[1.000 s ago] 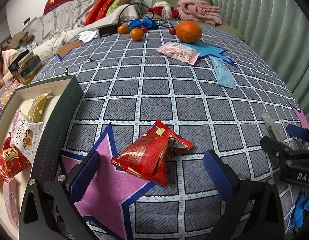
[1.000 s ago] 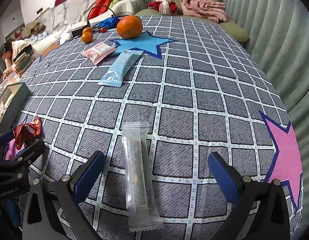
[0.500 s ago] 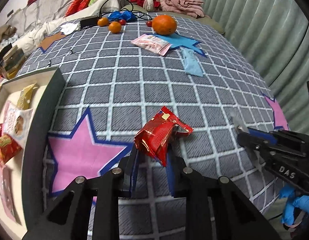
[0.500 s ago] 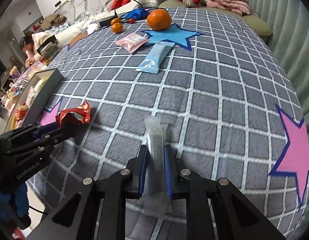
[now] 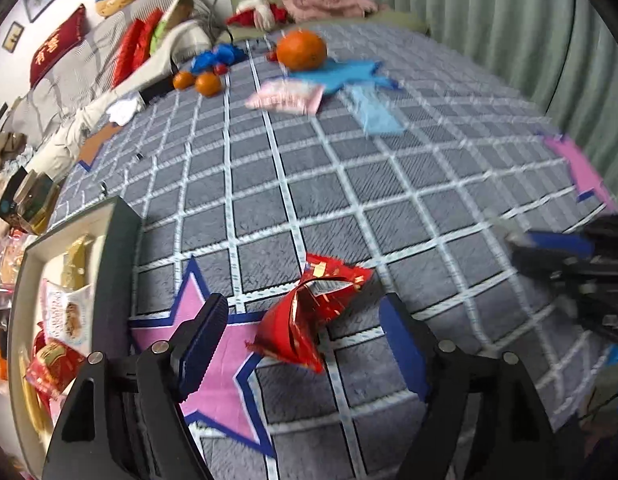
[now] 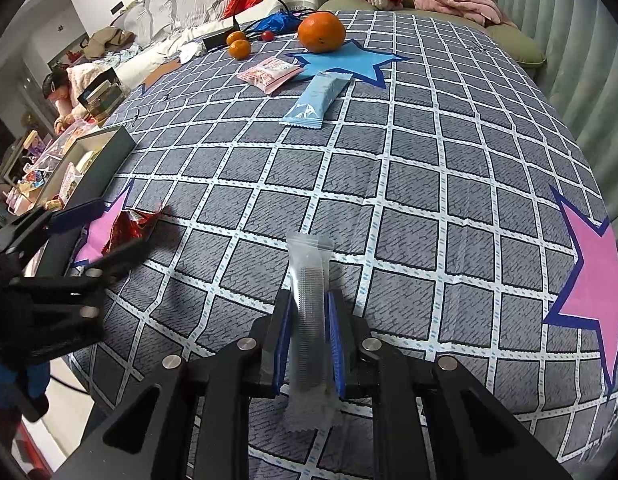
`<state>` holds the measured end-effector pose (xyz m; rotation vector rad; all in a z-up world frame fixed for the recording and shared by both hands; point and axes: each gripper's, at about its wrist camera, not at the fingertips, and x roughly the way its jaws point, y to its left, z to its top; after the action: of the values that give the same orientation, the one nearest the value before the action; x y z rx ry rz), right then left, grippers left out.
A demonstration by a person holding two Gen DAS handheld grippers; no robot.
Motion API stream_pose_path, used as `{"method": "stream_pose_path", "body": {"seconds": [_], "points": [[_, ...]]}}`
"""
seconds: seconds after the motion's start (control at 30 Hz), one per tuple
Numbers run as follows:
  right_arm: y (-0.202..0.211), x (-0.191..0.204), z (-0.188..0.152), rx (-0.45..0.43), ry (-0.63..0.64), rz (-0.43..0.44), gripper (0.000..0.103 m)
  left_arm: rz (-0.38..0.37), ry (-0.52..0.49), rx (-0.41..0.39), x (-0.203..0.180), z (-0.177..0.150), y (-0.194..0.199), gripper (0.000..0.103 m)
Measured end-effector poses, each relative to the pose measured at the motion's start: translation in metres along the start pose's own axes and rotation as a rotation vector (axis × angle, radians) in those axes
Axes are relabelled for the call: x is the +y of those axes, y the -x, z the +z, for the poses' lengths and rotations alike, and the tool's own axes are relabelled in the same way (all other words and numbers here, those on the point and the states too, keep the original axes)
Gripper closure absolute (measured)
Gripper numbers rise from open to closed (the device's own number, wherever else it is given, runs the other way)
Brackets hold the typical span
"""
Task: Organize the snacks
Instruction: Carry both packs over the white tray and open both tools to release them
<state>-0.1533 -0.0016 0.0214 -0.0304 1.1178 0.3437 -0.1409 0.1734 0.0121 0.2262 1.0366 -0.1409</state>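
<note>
My left gripper (image 5: 305,340) is open, its blue pads on either side of a crumpled red snack packet (image 5: 309,316) that lies between them, not gripped. The dark snack box (image 5: 113,248) with several packets stands at the left; it also shows in the right wrist view (image 6: 97,164). My right gripper (image 6: 307,340) is shut on a clear long snack packet (image 6: 307,300), held above the checked cloth. In the right wrist view the left gripper (image 6: 105,232) sits at the left by the red packet (image 6: 129,226).
A pink packet (image 6: 269,74), a light blue packet (image 6: 319,100), a big orange (image 6: 321,32) and two small oranges (image 6: 239,44) lie at the far side of the table. A sofa with cushions and clothes stands behind.
My left gripper was shut on the red packet half a second ago and has opened, letting it go. My right gripper stays shut on the clear packet, which it closed on a second ago.
</note>
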Motion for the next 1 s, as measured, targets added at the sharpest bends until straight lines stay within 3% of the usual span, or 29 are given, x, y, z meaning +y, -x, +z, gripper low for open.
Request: {"method": "stream_pose_path", "body": {"seconds": [0.03,0.13,0.2,0.27,0.3,0.43,0.6,0.8,1.0], "points": [[0.0,-0.001,0.001,0.004,0.002,0.005,0.082,-0.018,0.026,-0.026,0.003,0.0,0.0,0.022],[-0.002,0.0,0.005,0.007,0.009,0.01,0.078,-0.064,0.115,0.003,0.012,0.002,-0.008,0.023],[-0.004,0.002,0.008,0.003,0.019,-0.003,0.078,-0.06,0.149,-0.005,0.015,0.003,-0.007,0.032],[-0.006,0.005,0.01,0.002,0.028,-0.023,0.078,-0.073,0.146,-0.014,0.013,0.003,-0.003,0.069],[-0.006,0.006,0.011,0.002,0.031,-0.032,0.078,-0.078,0.144,-0.005,0.012,0.004,-0.002,0.078],[-0.003,0.006,0.007,0.003,0.007,-0.006,0.081,-0.137,0.202,0.007,0.017,0.0,0.006,0.078],[0.011,0.003,0.006,-0.011,-0.048,0.074,0.081,-0.181,0.263,-0.045,0.028,-0.009,0.036,0.078],[0.037,0.023,0.021,-0.053,-0.036,0.144,0.081,-0.124,0.301,-0.124,0.059,-0.022,0.08,0.078],[0.052,0.08,0.044,-0.065,0.044,0.232,0.081,-0.023,0.381,-0.175,0.116,-0.045,0.11,0.078]]}}
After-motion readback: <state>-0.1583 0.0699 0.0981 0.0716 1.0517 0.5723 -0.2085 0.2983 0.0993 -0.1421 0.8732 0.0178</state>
